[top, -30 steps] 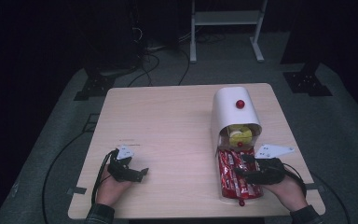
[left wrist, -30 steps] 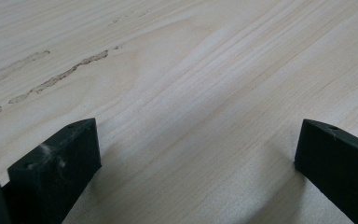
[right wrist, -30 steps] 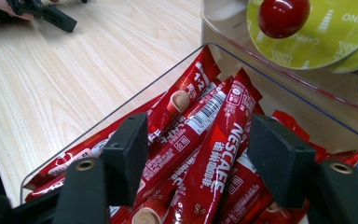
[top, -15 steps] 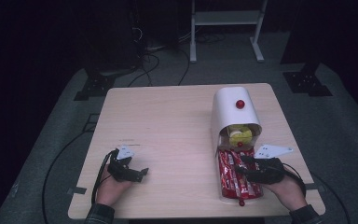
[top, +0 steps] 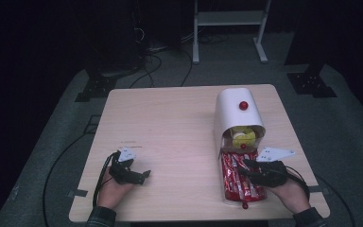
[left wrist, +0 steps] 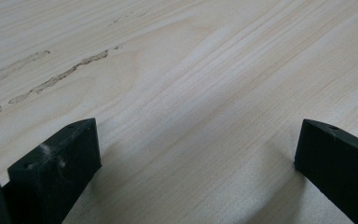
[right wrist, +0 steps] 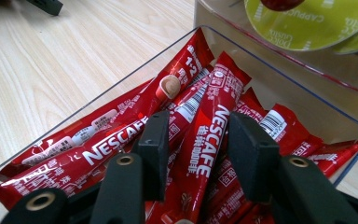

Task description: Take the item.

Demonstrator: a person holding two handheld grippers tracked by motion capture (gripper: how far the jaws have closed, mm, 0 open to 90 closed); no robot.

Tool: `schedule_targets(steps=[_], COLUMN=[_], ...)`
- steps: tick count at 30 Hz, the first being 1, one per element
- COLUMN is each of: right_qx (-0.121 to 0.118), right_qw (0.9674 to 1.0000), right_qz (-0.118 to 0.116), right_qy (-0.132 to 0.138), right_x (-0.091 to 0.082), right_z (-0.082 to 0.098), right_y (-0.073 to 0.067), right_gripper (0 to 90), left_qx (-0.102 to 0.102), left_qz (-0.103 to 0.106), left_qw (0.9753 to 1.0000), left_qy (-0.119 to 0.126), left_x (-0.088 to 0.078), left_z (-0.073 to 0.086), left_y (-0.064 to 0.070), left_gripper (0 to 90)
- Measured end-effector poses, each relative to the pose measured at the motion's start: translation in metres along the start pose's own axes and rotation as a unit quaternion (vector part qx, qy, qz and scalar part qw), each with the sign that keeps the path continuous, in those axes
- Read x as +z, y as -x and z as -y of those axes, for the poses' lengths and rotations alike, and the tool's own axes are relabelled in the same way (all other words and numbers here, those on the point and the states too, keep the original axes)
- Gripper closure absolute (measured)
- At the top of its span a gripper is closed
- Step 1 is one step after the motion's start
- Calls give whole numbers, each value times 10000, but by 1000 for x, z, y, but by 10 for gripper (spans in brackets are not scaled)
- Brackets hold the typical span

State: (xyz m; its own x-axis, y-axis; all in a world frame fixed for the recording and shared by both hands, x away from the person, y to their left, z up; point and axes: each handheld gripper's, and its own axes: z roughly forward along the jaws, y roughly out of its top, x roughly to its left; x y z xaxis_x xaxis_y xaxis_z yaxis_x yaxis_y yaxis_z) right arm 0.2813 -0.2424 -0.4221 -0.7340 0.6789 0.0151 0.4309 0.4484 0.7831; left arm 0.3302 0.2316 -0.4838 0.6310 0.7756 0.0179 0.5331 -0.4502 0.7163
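Right hand-held gripper (right wrist: 193, 154) astride glossy red Nescafé stick (right wrist: 204, 154) in clear drawer (right wrist: 98, 95).

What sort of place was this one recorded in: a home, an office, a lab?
Most likely a lab or studio set up for recording, not a home. A lone wooden table stands on grey carpet amid dark surroundings, cables trail across the floor, and black stand bases flank it.
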Motion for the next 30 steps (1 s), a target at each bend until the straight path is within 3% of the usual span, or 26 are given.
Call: schedule_targets(steps=[19,30], right_qx=[41,17], right_qw=[9999,9999], right_qz=[-114,-130], right_qy=[-71,-92], right_x=[0,-2], right_z=[1,-1], right_y=[2,3], right_gripper=[780,801], left_qx=[1,-12], left_qz=[1,4], left_qw=[10000,10000], left_qy=[0,1], left_x=[0,0], left_z=[0,0], left_y=[0,0], left_gripper=[0,0])
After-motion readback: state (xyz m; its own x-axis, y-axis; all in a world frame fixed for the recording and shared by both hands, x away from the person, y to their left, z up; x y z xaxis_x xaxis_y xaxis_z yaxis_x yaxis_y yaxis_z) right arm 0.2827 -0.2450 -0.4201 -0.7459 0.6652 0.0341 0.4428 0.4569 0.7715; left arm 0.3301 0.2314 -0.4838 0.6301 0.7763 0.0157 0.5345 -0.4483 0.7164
